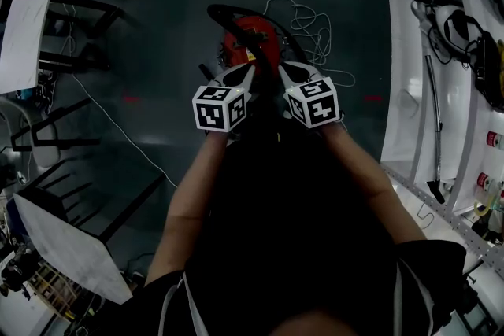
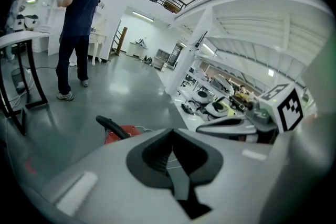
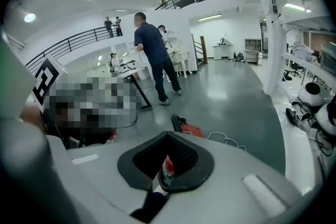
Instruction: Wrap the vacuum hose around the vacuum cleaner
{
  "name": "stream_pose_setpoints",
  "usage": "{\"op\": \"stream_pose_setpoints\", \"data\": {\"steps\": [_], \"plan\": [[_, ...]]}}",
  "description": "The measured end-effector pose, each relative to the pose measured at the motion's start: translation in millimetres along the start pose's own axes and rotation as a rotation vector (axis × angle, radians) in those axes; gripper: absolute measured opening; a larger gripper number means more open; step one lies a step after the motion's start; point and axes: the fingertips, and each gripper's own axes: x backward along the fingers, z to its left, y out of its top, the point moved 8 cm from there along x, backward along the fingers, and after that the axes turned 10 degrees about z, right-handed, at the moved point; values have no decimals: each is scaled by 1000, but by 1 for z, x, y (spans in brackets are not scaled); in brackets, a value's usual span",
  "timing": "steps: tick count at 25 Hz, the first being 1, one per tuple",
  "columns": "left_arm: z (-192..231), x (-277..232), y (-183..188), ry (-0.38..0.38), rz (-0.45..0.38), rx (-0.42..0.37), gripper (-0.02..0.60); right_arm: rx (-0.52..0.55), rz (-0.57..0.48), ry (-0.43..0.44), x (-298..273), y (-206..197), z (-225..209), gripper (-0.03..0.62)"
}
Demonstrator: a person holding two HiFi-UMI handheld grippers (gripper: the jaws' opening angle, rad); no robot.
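Open dark floor [image 1: 169, 51] lies left of and beyond the red vacuum cleaner [image 1: 246, 45], leaving free passage on that side. The black hose [image 1: 236, 12] arches over the cleaner's top and bars a straight reach down onto it. A loose white cord [image 1: 315, 35] sprawls on the floor just right of the cleaner. Further right, the white desk [image 1: 398, 51] closes that side off. Black chair frames [image 1: 87, 5] crowd the far left, and a standing person [image 2: 79, 23] occupies the floor well beyond

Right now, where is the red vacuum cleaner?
In the head view, the red vacuum cleaner sits on the dark floor, just beyond the left gripper and right gripper.
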Motion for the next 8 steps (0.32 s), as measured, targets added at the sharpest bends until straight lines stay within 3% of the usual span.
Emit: {"op": "stream_pose_setpoints", "data": {"steps": [8], "plan": [[1, -4, 0, 1, 3, -3, 9, -7, -22, -1, 0, 3, 0, -5]]}}
